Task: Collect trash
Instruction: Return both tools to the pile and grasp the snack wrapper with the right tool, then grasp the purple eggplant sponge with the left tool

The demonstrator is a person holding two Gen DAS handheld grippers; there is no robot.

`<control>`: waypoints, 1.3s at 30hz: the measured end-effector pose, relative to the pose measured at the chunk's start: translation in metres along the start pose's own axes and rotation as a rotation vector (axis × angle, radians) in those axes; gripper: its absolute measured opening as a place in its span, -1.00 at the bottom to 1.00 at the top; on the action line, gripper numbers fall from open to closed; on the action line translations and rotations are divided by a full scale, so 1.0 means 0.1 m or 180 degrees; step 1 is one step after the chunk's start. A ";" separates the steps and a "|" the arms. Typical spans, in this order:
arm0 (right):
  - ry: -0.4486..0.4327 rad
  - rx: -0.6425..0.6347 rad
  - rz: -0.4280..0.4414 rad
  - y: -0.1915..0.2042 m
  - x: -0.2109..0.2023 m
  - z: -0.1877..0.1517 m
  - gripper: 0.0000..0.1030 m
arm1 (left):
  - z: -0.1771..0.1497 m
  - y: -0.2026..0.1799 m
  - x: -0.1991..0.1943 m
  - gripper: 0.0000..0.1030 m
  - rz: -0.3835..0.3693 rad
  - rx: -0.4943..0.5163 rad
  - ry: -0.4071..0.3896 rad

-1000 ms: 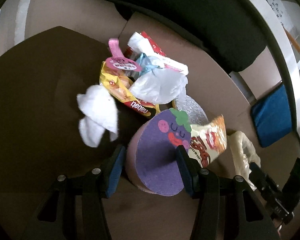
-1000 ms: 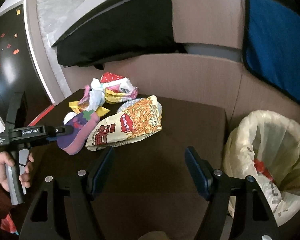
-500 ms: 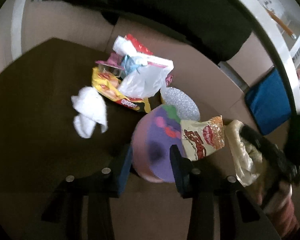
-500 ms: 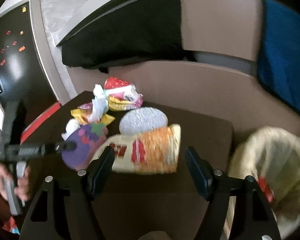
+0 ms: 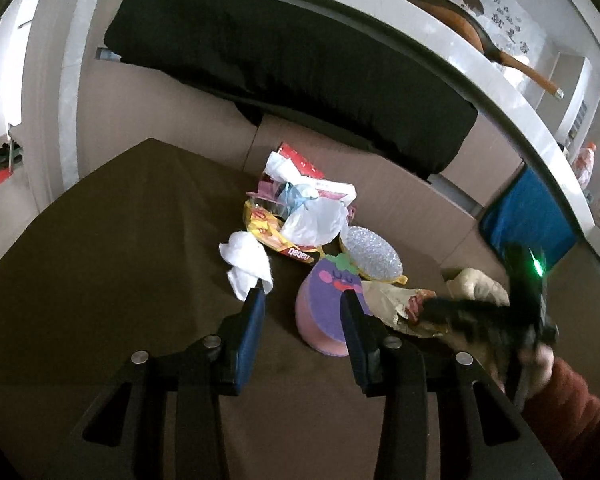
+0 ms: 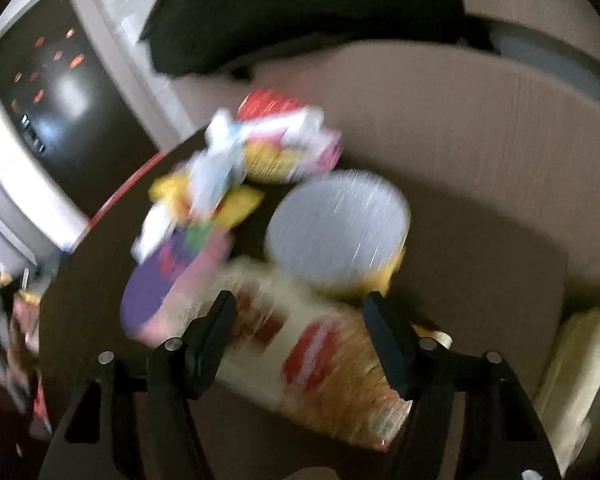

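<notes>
A pile of wrappers (image 5: pixel 300 216) and a crumpled white tissue (image 5: pixel 246 262) lie on the dark brown table (image 5: pixel 100 260). A purple eggplant sponge (image 5: pixel 326 308) stands on the table, by the right finger of my open, empty left gripper (image 5: pixel 302 306). An orange snack bag (image 6: pixel 320 360) lies between the fingers of my open right gripper (image 6: pixel 300 312), blurred. The bag also shows in the left wrist view (image 5: pixel 396 308), with the right gripper (image 5: pixel 480 316) over it. A silver scouring pad (image 6: pixel 340 224) lies behind it.
A lined trash bin (image 6: pixel 580 364) stands off the table's right edge. A black cushion (image 5: pixel 300 72) and a blue cushion (image 5: pixel 528 216) rest on the brown bench behind. A white wall panel runs along the left.
My left gripper opened, let go of the eggplant sponge and drew back. My right gripper moved forward so the orange snack bag now lies between its fingers.
</notes>
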State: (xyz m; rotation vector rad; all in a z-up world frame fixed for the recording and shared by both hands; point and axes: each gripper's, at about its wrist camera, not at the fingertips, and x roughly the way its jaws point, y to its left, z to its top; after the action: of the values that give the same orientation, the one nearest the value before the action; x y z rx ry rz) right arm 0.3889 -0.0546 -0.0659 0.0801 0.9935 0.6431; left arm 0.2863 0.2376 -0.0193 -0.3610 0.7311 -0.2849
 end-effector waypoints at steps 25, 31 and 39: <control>0.0103 -0.1422 -0.1110 0.50 0.20 -0.16 0.22 | -0.12 -0.01 0.10 -0.22 -0.0032 -0.0090 0.0228; 0.0018 -0.0455 -0.0771 0.06 0.09 0.11 -0.59 | -0.11 -0.21 0.27 -0.22 -0.0197 0.0107 0.0305; -0.0558 0.0691 0.0373 -0.25 -0.82 -0.12 -0.70 | 0.07 -0.18 0.66 -0.19 -0.0191 -0.0304 0.0396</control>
State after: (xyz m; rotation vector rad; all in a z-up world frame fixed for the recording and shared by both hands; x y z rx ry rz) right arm 0.3601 -0.1215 -0.0198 0.3823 0.8903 0.6220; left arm 0.3356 0.1981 -0.0464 -0.4595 0.8592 -0.3319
